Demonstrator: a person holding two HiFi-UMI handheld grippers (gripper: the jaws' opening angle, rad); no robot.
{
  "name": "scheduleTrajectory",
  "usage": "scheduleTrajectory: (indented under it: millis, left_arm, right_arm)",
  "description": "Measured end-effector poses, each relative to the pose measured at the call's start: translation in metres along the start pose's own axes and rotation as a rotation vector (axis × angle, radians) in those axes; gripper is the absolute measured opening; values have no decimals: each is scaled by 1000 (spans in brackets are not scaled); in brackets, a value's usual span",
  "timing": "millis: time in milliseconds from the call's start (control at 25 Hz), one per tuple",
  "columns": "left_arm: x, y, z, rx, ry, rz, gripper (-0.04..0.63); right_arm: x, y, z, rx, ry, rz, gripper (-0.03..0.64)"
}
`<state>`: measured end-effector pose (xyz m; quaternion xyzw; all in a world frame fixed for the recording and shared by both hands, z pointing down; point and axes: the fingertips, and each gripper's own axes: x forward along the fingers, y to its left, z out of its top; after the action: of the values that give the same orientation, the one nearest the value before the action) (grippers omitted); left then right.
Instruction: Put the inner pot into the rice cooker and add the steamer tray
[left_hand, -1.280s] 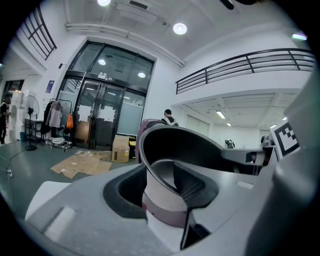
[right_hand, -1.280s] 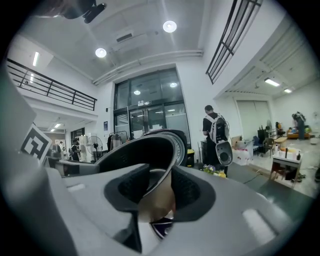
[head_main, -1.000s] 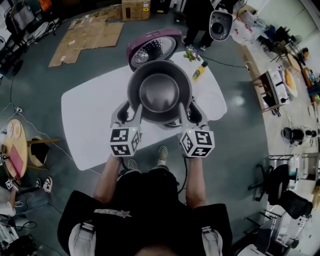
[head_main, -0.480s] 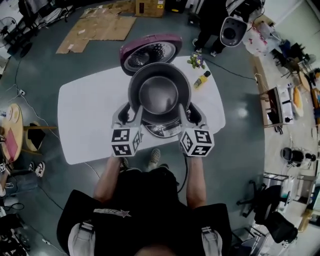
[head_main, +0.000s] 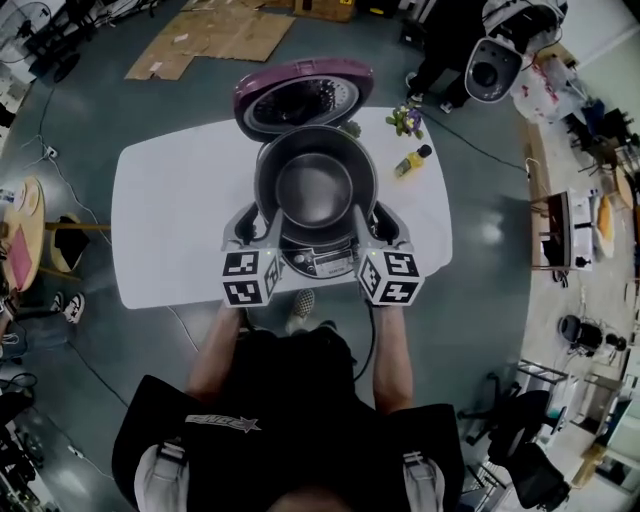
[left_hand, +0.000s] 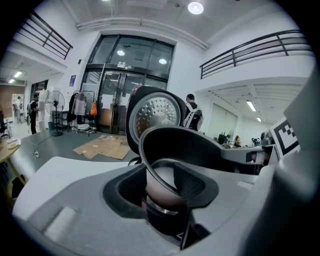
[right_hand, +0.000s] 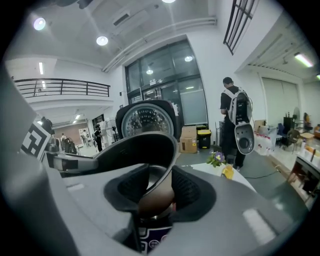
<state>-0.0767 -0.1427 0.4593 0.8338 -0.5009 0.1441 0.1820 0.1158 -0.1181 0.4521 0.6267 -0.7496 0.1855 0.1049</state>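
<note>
The dark metal inner pot (head_main: 315, 185) hangs level just over the rice cooker body, whose control panel (head_main: 318, 262) shows below the pot's near edge. The cooker's purple lid (head_main: 300, 95) stands open behind it. My left gripper (head_main: 262, 222) is shut on the pot's left rim and my right gripper (head_main: 368, 222) on its right rim. In the left gripper view the pot wall (left_hand: 175, 150) sits pinched between the pads of the left gripper (left_hand: 162, 182). The right gripper view shows the same pinch: pot (right_hand: 145, 150), right gripper (right_hand: 159, 187).
The cooker stands on a white table (head_main: 160, 230) with a yellow bottle (head_main: 412, 160) and a small bunch of flowers (head_main: 405, 120) at its far right. Cardboard sheets (head_main: 215, 40) lie on the floor beyond. A person with a backpack (right_hand: 235, 120) stands past the table.
Both grippers have brought the pot down and a little nearer, over the cooker body. The control panel now shows beneath the pot, and more of the open lid shows behind it.
</note>
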Motion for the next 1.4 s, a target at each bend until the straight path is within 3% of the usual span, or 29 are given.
scheduleTrajectory:
  millis: [880, 1400]
  left_arm:
    - [46, 14, -48, -70, 215, 68, 183]
    - [59, 16, -69, -57, 313, 64, 183]
  right_arm:
    - [61, -20, -51, -8, 282, 75, 155]
    - [72, -24, -73, -55, 398, 79, 166]
